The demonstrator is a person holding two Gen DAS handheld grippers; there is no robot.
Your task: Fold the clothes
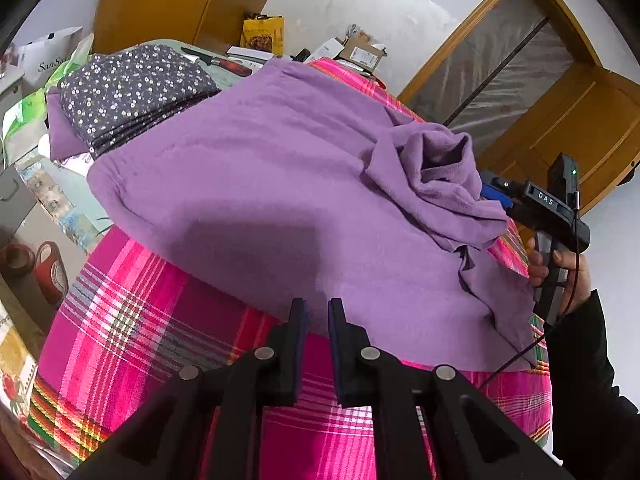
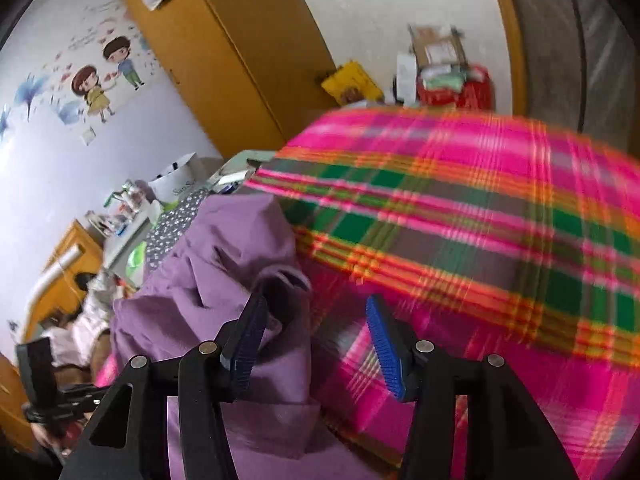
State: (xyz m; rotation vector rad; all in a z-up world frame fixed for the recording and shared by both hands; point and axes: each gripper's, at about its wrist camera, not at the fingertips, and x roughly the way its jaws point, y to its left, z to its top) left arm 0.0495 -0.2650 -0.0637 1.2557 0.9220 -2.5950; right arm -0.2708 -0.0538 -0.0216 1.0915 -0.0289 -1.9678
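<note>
Your purple garment (image 1: pixel 260 184) lies spread across the pink plaid blanket (image 1: pixel 132 320), long axis running from near edge toward the floral folded stack (image 1: pixel 132 92), bunched at its right end. Your right gripper (image 2: pixel 316 336) stands released beside that bunch; your left gripper (image 1: pixel 318 312) hovers narrowly parted, grasping nothing.

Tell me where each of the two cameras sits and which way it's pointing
Left wrist: sits on the left tool, angled down at the purple garment spread on the plaid bedcover; the right tool and the hand holding it show at the right edge.
Right wrist: sits on the right tool, angled down across the bedcover; the garment's bunched edge is at left.
Shared: garment, bedcover, floral folded stack.
</note>
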